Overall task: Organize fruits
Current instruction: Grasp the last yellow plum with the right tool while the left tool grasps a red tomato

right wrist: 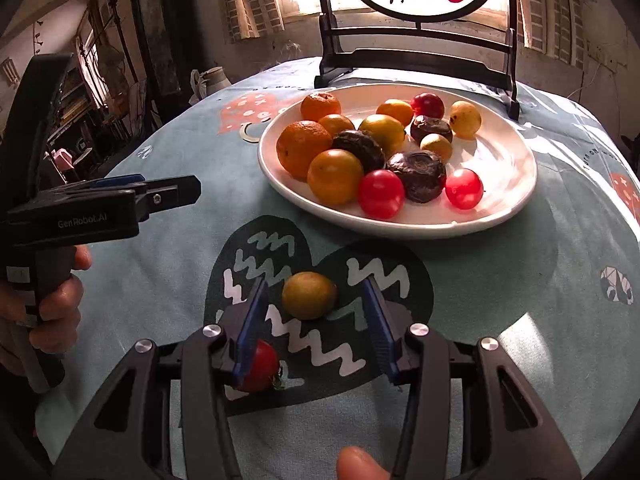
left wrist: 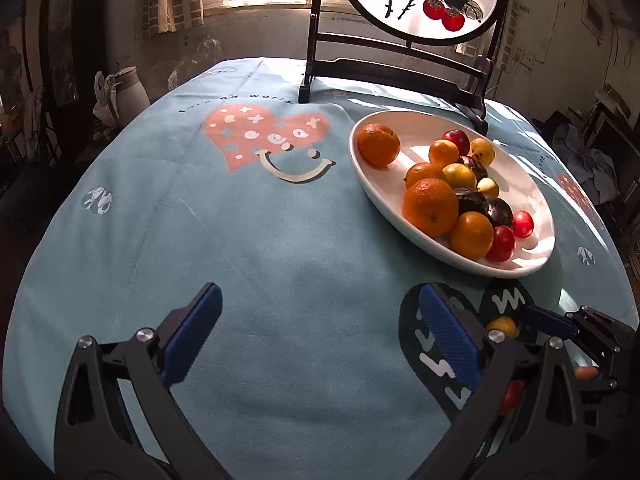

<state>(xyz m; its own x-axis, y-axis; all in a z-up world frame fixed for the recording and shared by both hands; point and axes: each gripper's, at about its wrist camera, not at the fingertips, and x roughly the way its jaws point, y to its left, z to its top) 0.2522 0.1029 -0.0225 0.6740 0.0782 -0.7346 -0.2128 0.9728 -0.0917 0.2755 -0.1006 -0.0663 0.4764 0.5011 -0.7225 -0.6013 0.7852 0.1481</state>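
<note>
A white oval plate (right wrist: 500, 168) holds several fruits: oranges (right wrist: 302, 148), yellow plums, dark wrinkled fruits (right wrist: 418, 174) and red plums (right wrist: 380, 194). It also shows in the left wrist view (left wrist: 536, 200). A loose yellow-green plum (right wrist: 309, 295) lies on the blue tablecloth just ahead of my right gripper (right wrist: 316, 308), which is open with the plum between its fingertips, not touching. A loose red plum (right wrist: 262, 366) lies under its left finger. My left gripper (left wrist: 320, 320) is open and empty over bare cloth. The right gripper (left wrist: 516, 320) appears there too.
A dark wooden stand with a round painted screen (right wrist: 420, 20) stands behind the plate. The round table (left wrist: 160, 240) drops off at its edges. A white jug (left wrist: 130, 92) stands beyond the table's left edge. The left gripper's body (right wrist: 100, 204) is at the left of the right wrist view.
</note>
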